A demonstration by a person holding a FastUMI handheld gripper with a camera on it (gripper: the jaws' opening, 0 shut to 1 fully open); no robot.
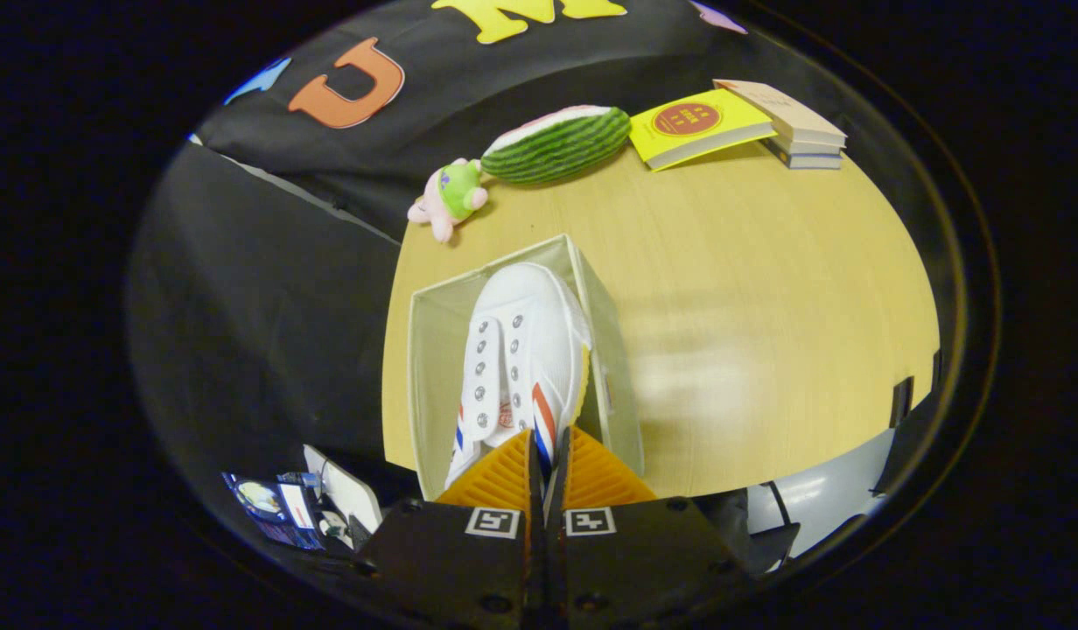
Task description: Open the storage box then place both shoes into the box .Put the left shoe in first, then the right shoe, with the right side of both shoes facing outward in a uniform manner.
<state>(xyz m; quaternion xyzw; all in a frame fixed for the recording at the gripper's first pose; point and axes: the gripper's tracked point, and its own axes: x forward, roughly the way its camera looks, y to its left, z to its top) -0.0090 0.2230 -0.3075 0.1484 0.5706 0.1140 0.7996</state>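
claw (pixel 548 451) pinching the white shoe's (pixel 521 350) heel over the box (pixel 434 367); thin grip, so I reckon it could slip and land crooked

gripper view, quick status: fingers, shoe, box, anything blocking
Gripper shut on the white shoe's heel edge. Shoe inside the open storage box, toe pointing away. Nothing blocking; plush toy and books sit well beyond.

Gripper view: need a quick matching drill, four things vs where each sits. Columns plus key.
Things:
1 white shoe
2 plush toy
3 yellow book
4 gripper

Places:
A leaning on the book stack
B shut on the shoe's heel edge
C in the storage box
D beside the watermelon slice, beyond the box

Pairs: 1-C, 2-D, 3-A, 4-B
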